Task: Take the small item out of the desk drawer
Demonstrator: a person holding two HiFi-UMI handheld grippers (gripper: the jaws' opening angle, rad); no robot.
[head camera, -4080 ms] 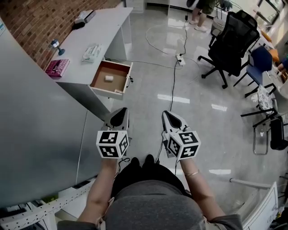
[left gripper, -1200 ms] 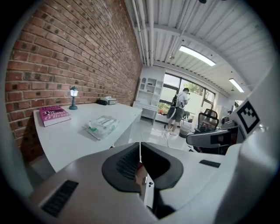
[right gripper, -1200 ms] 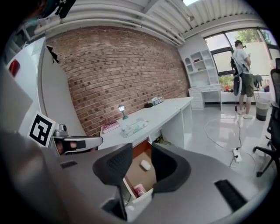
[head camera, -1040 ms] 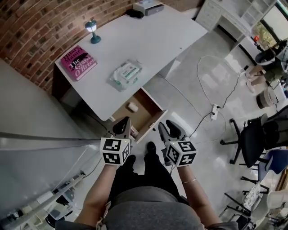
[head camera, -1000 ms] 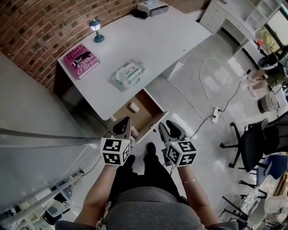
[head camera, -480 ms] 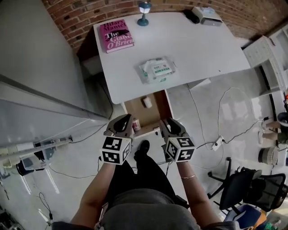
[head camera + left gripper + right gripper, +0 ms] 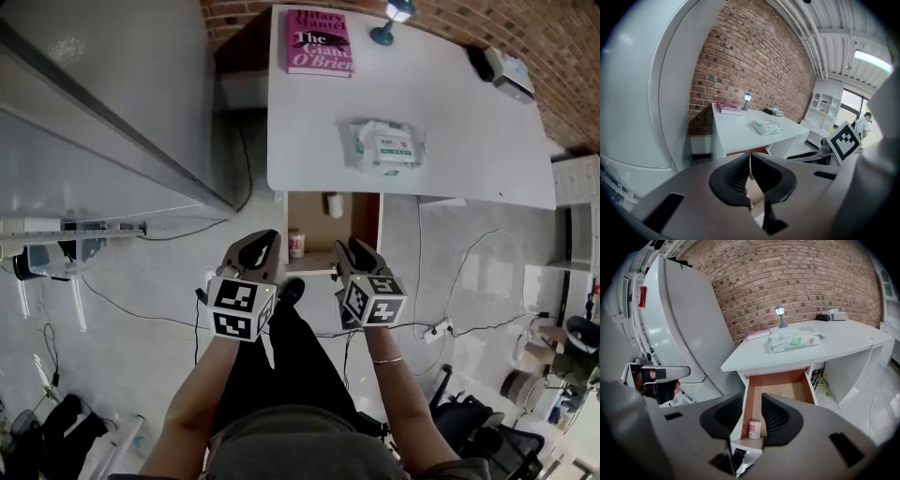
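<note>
The white desk (image 7: 450, 150) has its brown drawer (image 7: 361, 230) pulled open just ahead of both grippers. In the drawer a small white item (image 7: 334, 204) lies near the back, and a small pink-and-white bottle (image 7: 296, 244) stands at the front left corner. My left gripper (image 7: 258, 246) hovers before the drawer's left front corner with its tips together and nothing in them (image 7: 750, 157). My right gripper (image 7: 356, 251) is over the drawer's front edge. It is open (image 7: 751, 401) and looks down into the drawer (image 7: 787, 390), with the bottle (image 7: 754, 429) showing past the gap. Its jaws have just closed a little, nothing between them.
A pack of wipes (image 7: 384, 145), a pink book (image 7: 320, 40), a small lamp (image 7: 392, 21) and a white device (image 7: 506, 67) sit on the desk. A tall grey fridge (image 7: 103, 103) stands to the left. Cables (image 7: 450, 281) trail over the floor at the right.
The desk has swung round to the top of the head view, so the drawer now opens straight toward me. Both grippers have come forward and down to the drawer's front.
</note>
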